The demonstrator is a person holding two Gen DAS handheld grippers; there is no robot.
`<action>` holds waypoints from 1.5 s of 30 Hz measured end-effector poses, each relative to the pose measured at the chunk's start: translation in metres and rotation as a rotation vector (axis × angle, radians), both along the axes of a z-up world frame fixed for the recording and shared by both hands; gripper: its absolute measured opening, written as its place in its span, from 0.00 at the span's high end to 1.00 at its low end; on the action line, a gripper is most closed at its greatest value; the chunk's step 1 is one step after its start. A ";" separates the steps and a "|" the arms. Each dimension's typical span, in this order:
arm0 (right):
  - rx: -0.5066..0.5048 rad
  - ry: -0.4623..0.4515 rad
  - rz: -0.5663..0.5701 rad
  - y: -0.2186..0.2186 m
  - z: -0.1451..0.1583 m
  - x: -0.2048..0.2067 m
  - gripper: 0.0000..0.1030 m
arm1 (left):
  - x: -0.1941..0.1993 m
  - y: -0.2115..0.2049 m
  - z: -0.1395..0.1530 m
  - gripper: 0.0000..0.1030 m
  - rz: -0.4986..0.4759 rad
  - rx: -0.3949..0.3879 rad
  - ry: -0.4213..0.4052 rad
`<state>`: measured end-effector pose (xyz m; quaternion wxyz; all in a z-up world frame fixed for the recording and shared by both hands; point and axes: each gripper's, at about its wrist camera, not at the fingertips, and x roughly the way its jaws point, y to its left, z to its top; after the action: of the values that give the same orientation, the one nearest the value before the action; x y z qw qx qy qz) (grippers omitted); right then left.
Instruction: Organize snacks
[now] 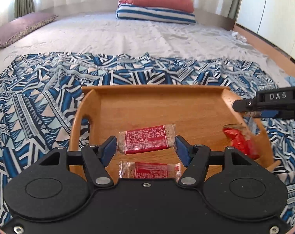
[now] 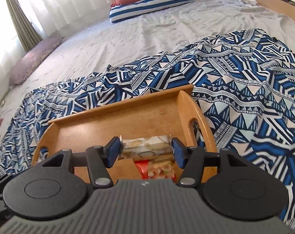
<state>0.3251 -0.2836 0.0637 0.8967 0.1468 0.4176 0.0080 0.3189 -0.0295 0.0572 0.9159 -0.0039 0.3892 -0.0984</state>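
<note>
Left gripper (image 1: pixel 146 146) is pinching a red-label snack bar (image 1: pixel 146 141) between its blue pads, just over the wooden tray (image 1: pixel 157 105), with a second bar (image 1: pixel 149 170) lying nearer. Right gripper (image 2: pixel 146 151) clamps a pale snack packet (image 2: pixel 146 147) above a red one (image 2: pixel 157 170). Patterned blue cloth (image 1: pixel 40 97) underneath, pillows (image 1: pixel 157 5) way back.

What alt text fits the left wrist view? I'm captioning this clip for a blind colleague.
The left gripper brackets a red-labelled snack bar over a wooden tray on a blue patterned cloth spread over a bed. A second bar and a red packet lie in the tray, and the right gripper reaches in from the right.
</note>
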 end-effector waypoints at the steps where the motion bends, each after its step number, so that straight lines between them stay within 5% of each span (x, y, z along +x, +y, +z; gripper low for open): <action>1: -0.009 0.002 0.000 0.001 -0.002 0.004 0.41 | 0.004 -0.002 -0.005 0.39 0.003 0.007 0.007; 13: -0.065 0.034 0.038 0.009 -0.029 0.031 0.40 | 0.019 -0.018 -0.042 0.39 0.003 0.093 0.039; 45: -0.212 0.031 0.119 0.027 -0.053 0.030 0.33 | 0.006 -0.016 -0.042 0.34 0.000 0.113 0.036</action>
<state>0.3552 -0.2566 0.0109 0.8986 0.0262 0.4378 0.0148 0.3254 -0.0451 0.0153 0.9075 0.0460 0.4105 -0.0764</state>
